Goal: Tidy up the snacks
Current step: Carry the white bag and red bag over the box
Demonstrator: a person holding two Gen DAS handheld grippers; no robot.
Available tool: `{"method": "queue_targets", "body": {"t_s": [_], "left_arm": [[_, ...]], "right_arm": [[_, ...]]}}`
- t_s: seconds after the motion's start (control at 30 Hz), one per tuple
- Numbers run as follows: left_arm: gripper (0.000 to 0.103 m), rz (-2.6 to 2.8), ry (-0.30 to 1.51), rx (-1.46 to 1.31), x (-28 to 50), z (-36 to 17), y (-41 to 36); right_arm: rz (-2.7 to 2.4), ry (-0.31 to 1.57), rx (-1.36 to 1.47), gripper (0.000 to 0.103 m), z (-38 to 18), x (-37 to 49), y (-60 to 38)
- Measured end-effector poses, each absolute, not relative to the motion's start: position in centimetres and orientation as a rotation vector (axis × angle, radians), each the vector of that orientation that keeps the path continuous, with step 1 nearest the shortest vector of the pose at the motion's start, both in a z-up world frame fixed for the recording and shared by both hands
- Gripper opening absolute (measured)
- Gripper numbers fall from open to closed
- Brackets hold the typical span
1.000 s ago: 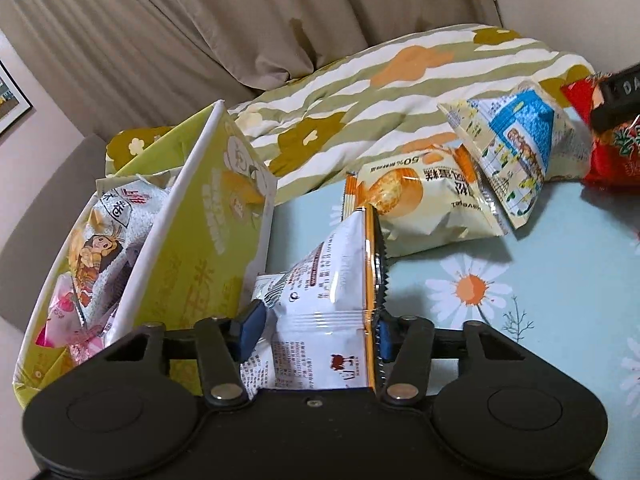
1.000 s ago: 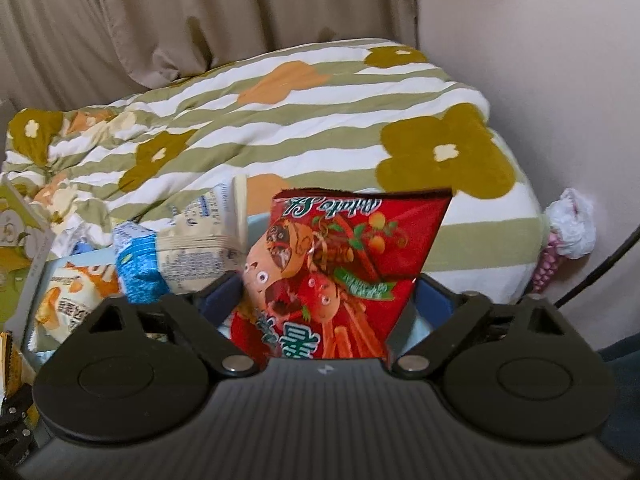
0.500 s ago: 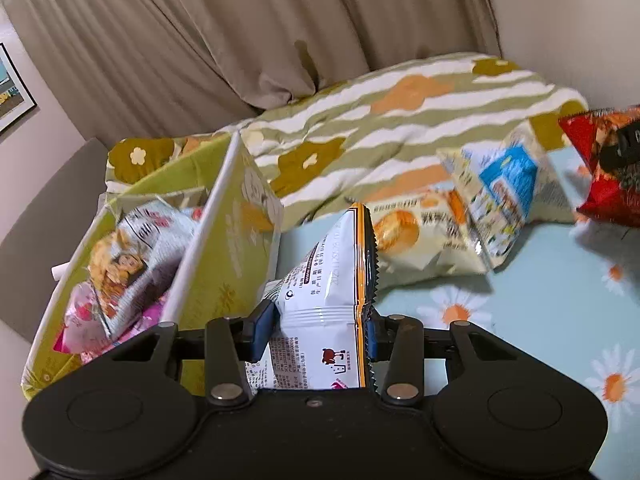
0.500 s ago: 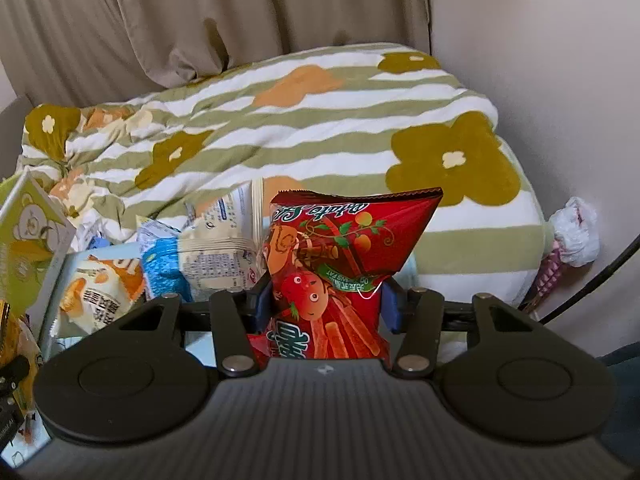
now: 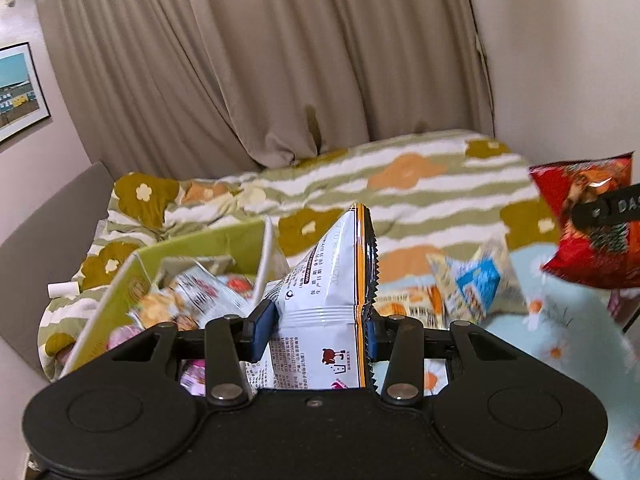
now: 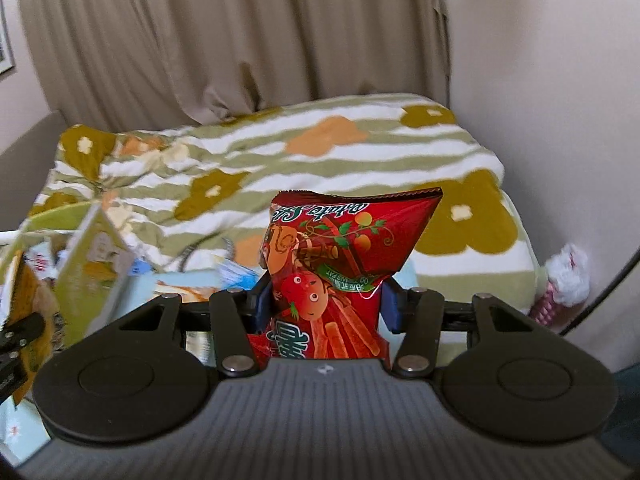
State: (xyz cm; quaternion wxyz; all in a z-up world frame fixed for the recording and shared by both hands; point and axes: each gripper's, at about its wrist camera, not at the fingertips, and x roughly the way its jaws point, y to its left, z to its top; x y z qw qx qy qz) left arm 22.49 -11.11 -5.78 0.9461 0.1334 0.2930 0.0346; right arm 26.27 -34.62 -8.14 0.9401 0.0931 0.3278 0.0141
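Left gripper (image 5: 318, 330) was clamped on a white foil snack packet with an orange seam (image 5: 328, 300), raised just right of the open yellow-green cardboard box (image 5: 120, 300); right gripper (image 6: 325, 307) pinched a red crinkly chip bag (image 6: 340, 264) above the bed's daisy-print sheet (image 5: 580, 320). Best practice here, by judgement: carry each bag clear over the box's near wall, lower it inside, and only then release, one at a time.

The open box (image 5: 120, 292), packed with snack packets (image 5: 188, 300), stands at the left of the bed (image 5: 580, 344). Just right of the box, the left tool (image 5: 316, 332) holds a snack bag (image 5: 324, 320) above the bed. Two more bags (image 5: 464, 292) lie right of the box, before the folded quilt (image 5: 400, 192); farthest right, the right tool (image 6: 324, 308) holds a chip bag (image 6: 344, 256) aloft.
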Motion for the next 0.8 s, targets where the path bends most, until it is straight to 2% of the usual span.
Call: {"method": "queue_targets", "body": {"t_s": [0.23,0.47,0.8], "left_arm": [[0.048,0.074,0.505,0.244,19.8,-2.0,-7.7],[0.048,0.131,0.475,0.234,19.2,0.2,-0.6],[0.048,0.213,0.541,0.231,21.9,-1.6,10.1]], "right_arm": [[0.163,0.601,0.203,0.067,-3.9,24.6,-28.8],[0.248,0.562,0.21,0.067,-1.1,24.0,-20.9],[0.306,0.618,0.204,0.067,-1.4,25.1,-9.6]]}}
